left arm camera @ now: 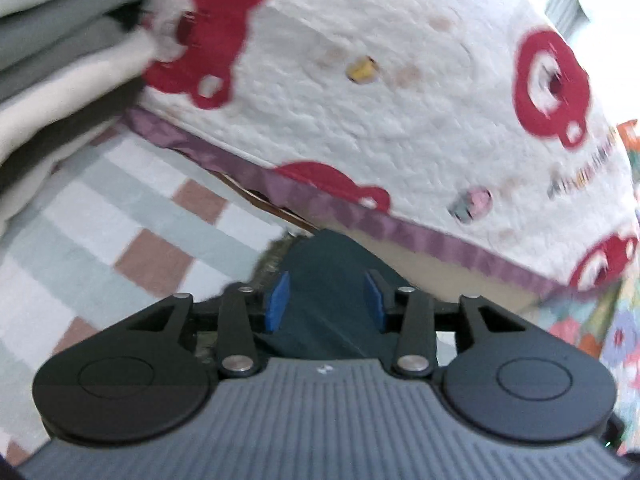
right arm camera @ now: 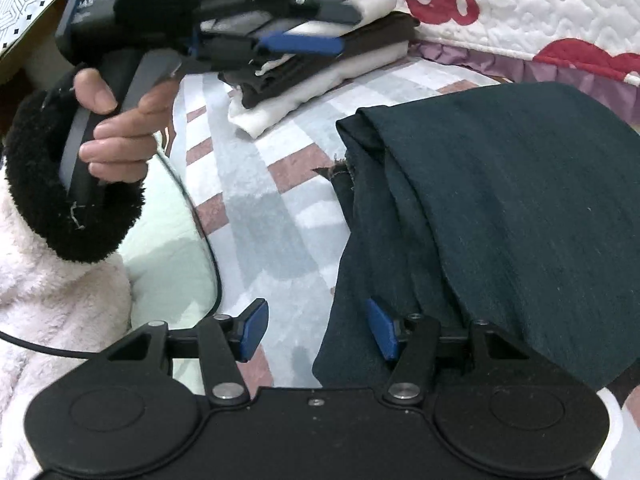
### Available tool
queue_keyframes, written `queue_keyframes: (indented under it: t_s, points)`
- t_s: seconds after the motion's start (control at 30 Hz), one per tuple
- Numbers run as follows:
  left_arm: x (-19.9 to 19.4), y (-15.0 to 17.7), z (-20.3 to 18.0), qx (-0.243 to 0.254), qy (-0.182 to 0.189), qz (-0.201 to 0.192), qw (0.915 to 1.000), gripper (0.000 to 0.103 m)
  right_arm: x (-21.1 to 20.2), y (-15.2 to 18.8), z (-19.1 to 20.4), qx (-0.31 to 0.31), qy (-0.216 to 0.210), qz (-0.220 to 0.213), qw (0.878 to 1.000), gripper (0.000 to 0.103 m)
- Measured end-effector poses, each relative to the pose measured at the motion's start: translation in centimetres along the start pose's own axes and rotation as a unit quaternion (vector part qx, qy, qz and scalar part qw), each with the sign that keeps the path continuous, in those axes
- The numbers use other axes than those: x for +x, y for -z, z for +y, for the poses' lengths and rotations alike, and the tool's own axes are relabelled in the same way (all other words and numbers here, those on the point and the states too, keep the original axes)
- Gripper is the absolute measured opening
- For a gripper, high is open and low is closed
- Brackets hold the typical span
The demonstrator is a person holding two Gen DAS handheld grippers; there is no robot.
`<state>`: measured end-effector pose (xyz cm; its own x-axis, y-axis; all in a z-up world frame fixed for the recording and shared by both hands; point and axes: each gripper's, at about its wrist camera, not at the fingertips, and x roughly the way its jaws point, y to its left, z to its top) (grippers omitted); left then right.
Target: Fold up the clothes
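A dark teal garment [right arm camera: 500,220] lies folded on the checked rug [right arm camera: 256,208]; its frayed corner points left. My right gripper [right arm camera: 318,330] is open, low over the garment's near left edge, with nothing pinched between its blue pads [right arm camera: 382,332]. A hand [right arm camera: 120,128] in a fluffy pink sleeve with a black cuff holds my left gripper [right arm camera: 340,28] in the air in front of a stack of folded clothes [right arm camera: 320,68]. In the left wrist view that left gripper [left arm camera: 327,300] is open, and the dark garment [left arm camera: 328,276] shows beyond its pads.
A white quilt with red bear shapes [left arm camera: 380,100] and a purple frilled border [left arm camera: 400,232] covers a bed behind the rug. The stack of folded clothes [left arm camera: 60,60] fills the upper left. A black cable [right arm camera: 200,232] runs across a pale green cushion [right arm camera: 168,260].
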<state>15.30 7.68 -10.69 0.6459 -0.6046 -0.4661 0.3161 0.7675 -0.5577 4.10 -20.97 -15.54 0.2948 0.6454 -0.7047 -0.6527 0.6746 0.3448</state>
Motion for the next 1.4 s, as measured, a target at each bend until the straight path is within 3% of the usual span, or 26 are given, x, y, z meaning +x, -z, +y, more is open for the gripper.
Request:
queue_keyframes:
  t_s: [0.1,0.27,0.37,0.43,0.53,0.63,0.67,0.7,0.8,0.87,1.03,1.2,1.3,1.4]
  points:
    - [3.6,1.3,0.0,-0.014,-0.021,0.065,0.9975,0.037,-0.7,0.9,0.5,0.014,0.0,-0.006,1.0,0.061]
    - [5.6,2.9,0.0,0.017,-0.083,0.109,0.9905,0.036,-1.9,2.5,1.2,0.037,0.0,-0.017,0.999,0.06]
    - [5.3,3.6,1.1,0.011,-0.102,0.112,0.9885,0.03,-2.6,3.4,1.7,0.051,0.0,-0.023,0.998,0.06]
    - [5.2,3.9,1.7,-0.003,-0.104,0.111,0.9884,0.027,-4.3,3.5,0.5,0.083,0.02,-0.066,0.994,0.06]
    - [5.0,4.2,2.8,-0.022,-0.112,0.108,0.9875,0.015,-6.9,3.6,-1.3,0.132,0.053,-0.132,0.981,0.06]
    - [4.8,4.3,3.3,-0.04,-0.112,0.104,0.9874,0.014,-7.7,4.0,-4.1,0.188,0.106,-0.168,0.962,0.061]
    - [4.8,4.3,3.4,-0.045,-0.111,0.104,0.9874,0.014,-7.5,4.2,-4.5,0.189,0.12,-0.168,0.96,0.044]
    - [4.7,4.4,3.6,-0.048,-0.11,0.103,0.9873,0.014,-7.1,4.3,-4.7,0.176,0.123,-0.158,0.964,0.013]
    - [4.6,4.5,4.0,-0.061,-0.108,0.102,0.987,0.014,-6.0,5.1,-3.3,0.127,0.161,-0.139,0.969,0.007]
    - [4.5,4.5,4.3,-0.07,-0.105,0.102,0.9867,0.014,-5.5,5.5,-1.9,0.094,0.18,-0.126,0.971,0.006]
    - [4.6,4.6,4.1,-0.069,-0.11,0.099,0.9866,0.013,-6.2,7.2,-1.1,0.08,0.174,-0.108,0.976,0.006]
    - [3.9,4.6,3.3,-0.05,-0.113,0.093,0.9879,0.014,-6.7,8.0,1.5,0.024,0.255,-0.124,0.959,0.013]
    - [3.0,4.4,2.1,-0.043,-0.104,0.087,0.9898,0.02,-6.0,7.9,2.8,-0.034,0.294,-0.123,0.947,0.013]
    - [2.1,4.3,0.7,-0.031,-0.092,0.081,0.9919,0.02,-4.7,7.3,2.7,-0.042,0.331,-0.104,0.937,0.013]
